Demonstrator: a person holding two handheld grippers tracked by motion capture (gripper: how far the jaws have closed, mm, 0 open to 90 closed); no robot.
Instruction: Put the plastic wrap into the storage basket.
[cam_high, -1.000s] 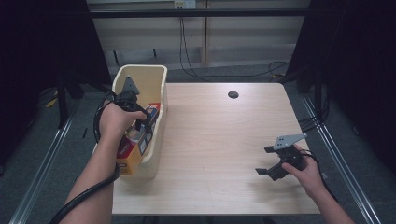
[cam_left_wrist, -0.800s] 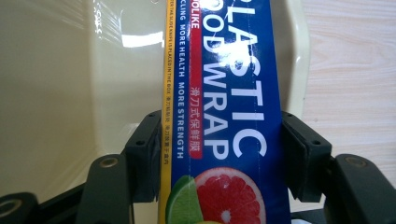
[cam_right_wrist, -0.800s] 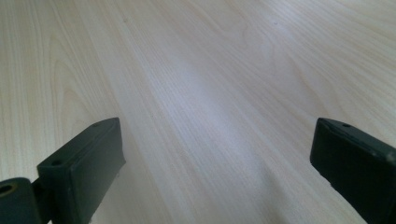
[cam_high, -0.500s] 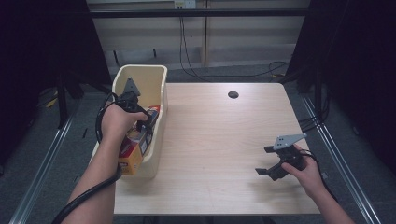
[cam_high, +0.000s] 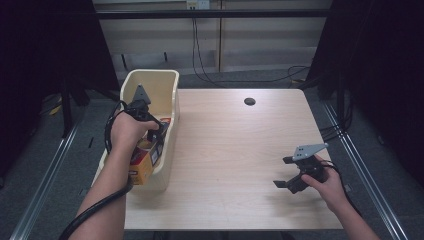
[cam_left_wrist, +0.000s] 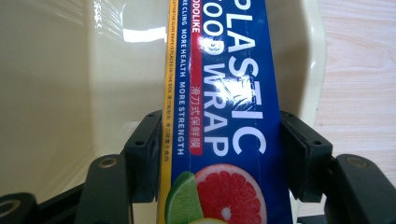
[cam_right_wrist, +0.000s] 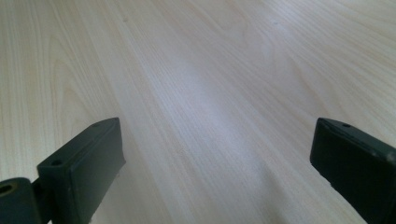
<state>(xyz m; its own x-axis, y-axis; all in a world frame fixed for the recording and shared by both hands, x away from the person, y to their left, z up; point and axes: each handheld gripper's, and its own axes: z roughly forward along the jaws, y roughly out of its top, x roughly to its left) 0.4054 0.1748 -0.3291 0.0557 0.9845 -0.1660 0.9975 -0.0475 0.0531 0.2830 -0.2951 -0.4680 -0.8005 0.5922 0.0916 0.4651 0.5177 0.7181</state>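
The long blue cardboard box (cam_left_wrist: 224, 116) reads "PLASTIC FOOD WRAP" in white; its yellow edge strip (cam_left_wrist: 164, 140) carries small print, "MORE CLING MORE HEALTH MORE STRENGTH" beside it.

Both grippers, left gripper (cam_high: 150, 131) and right gripper (cam_high: 295, 176), are black with small screws, grey three-cornered plates and thick black cables; arms are bare.

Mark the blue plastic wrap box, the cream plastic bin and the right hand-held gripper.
Blue plastic wrap box (cam_left_wrist: 224, 116), left gripper view, printed face.
Cream plastic bin (cam_high: 172, 80), high view, far rim.
Right hand-held gripper (cam_high: 284, 172), high view, between fingertips.
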